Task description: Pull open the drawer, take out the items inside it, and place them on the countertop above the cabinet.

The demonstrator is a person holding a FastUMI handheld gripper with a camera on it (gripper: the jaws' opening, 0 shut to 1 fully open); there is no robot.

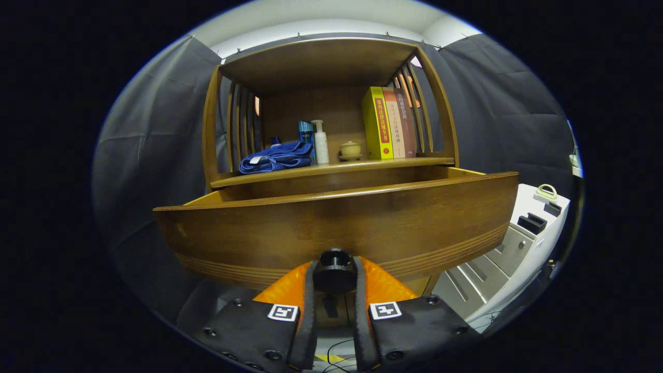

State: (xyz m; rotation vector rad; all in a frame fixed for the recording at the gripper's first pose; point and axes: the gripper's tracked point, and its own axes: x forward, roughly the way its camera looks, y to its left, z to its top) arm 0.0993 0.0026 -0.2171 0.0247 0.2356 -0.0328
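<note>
Because it is solid wood with a curved front, the brown wooden drawer (336, 223) looks stiff and fairly heavy, and I would expect it to slide straight on its runners only if pulled squarely; the one sensible place to hold it is the small round black knob (334, 270) low at the middle of its front. That knob is hard and smooth, so a light pinch could slip off it. The drawer stands pulled out toward the near side, under the wooden countertop (290, 173) of the slatted brown wooden cabinet (437, 103), and its inside is hidden behind the tall front panel, so what lies in it cannot be told.

The gripper (334, 277) is closed narrowly, with the knob pinched between both fingers (307, 290), one pressing on each side of it.

On the countertop, from left to right, lie a folded blue cloth (277, 157), a blue bottle (305, 132), a white pump bottle (321, 142), a small cream lidded jar (351, 150) and upright books led by a yellow book (377, 124). Free room for the drawer's contents looks scarce; the near edge seems the likeliest spot. To the far right stands a white unit (518, 243).
</note>
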